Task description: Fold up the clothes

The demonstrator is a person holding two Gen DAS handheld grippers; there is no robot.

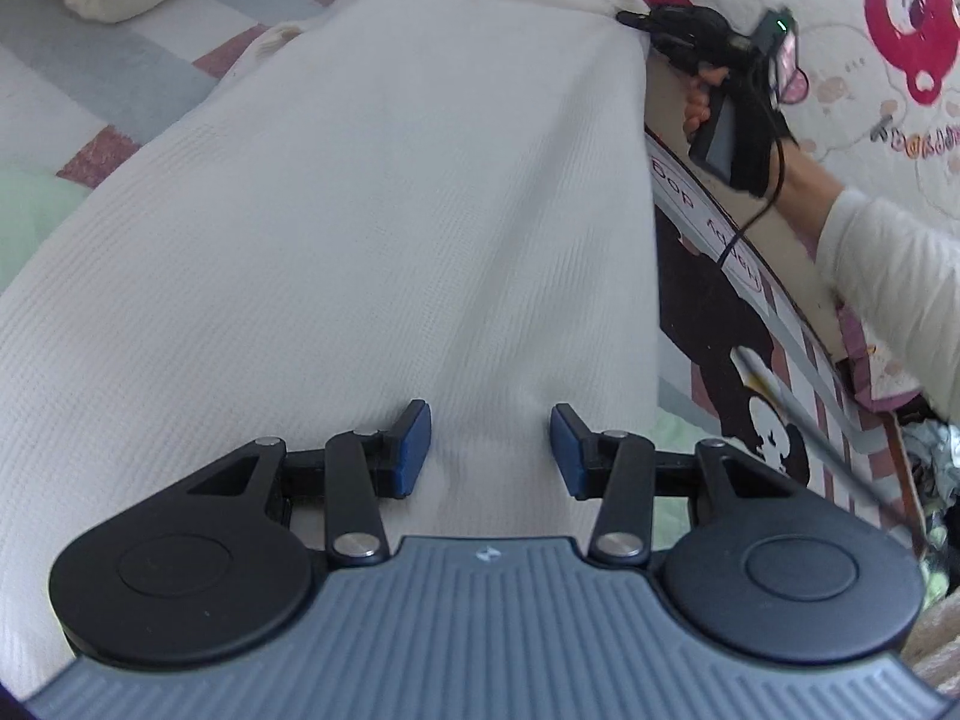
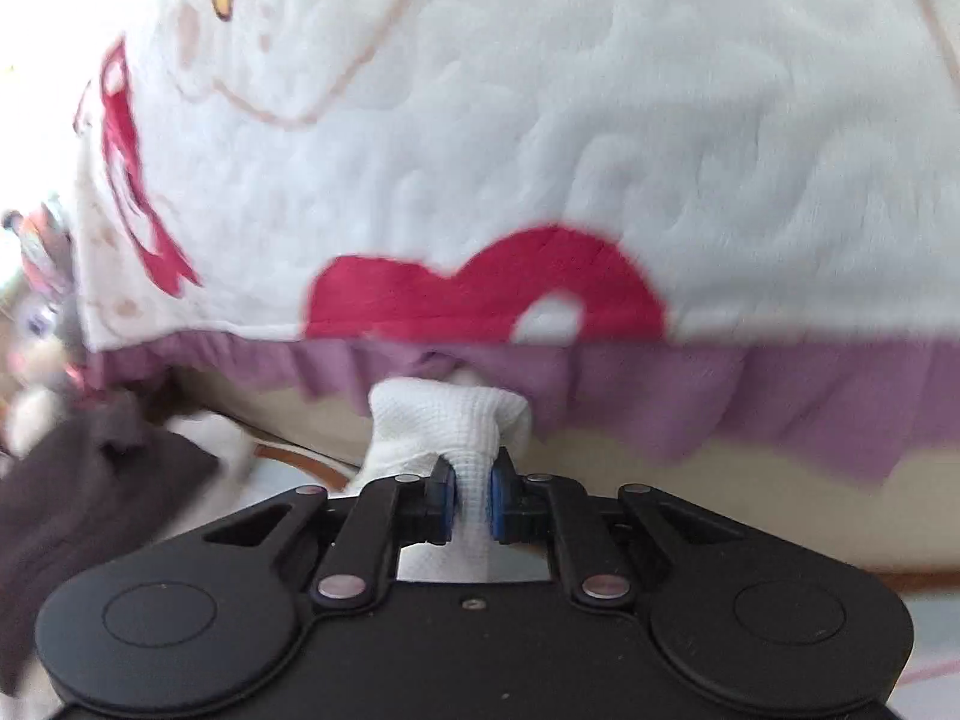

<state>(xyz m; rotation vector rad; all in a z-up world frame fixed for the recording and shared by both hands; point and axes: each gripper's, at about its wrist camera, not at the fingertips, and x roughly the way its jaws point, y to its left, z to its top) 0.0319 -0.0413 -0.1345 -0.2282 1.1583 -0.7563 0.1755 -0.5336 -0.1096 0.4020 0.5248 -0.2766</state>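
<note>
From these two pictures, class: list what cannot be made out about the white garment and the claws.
- White garment: type and near end, cut off by the left wrist view's edge and left claw.
- Right claw: garment bunched between pads; right wrist view blurred.
- Quilt: print blurred.

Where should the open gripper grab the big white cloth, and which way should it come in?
My guess: take the white cloth at its near right side edge, low by the left gripper, coming in sideways from the right. That edge lies straight and free over the bedding, so the open jaws can slip around it. The far corner is already pinched by the right gripper.
</note>
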